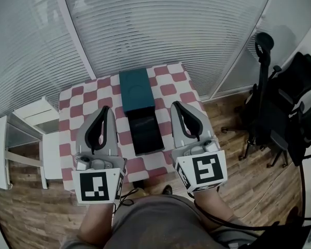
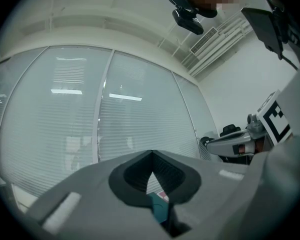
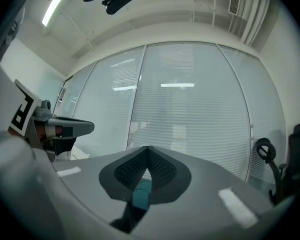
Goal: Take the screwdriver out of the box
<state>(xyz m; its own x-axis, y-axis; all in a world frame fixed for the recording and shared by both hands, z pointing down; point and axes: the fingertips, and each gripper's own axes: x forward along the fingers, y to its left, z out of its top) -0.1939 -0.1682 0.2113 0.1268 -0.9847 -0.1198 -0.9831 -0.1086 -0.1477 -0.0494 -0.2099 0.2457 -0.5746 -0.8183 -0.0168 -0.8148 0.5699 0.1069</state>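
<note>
A box lies on the checkered table [image 1: 72, 98], with a teal part [image 1: 136, 90] at the far side and a black part [image 1: 146, 134] nearer me. No screwdriver shows in any view. My left gripper [image 1: 104, 109] hovers left of the box and my right gripper [image 1: 175, 104] right of it, both shut with nothing between the jaws. In the left gripper view the left gripper [image 2: 152, 153] has its tips together, and a sliver of the teal box [image 2: 157, 206] shows below them. The right gripper [image 3: 147, 148] is likewise shut above a strip of the teal box [image 3: 140, 196].
A glass wall with blinds [image 1: 160, 25] stands behind the table. White furniture [image 1: 33, 113] stands at the left, and black office chairs [image 1: 285, 113] at the right on the wooden floor. A shoe [image 1: 167, 190] shows under the table's near edge.
</note>
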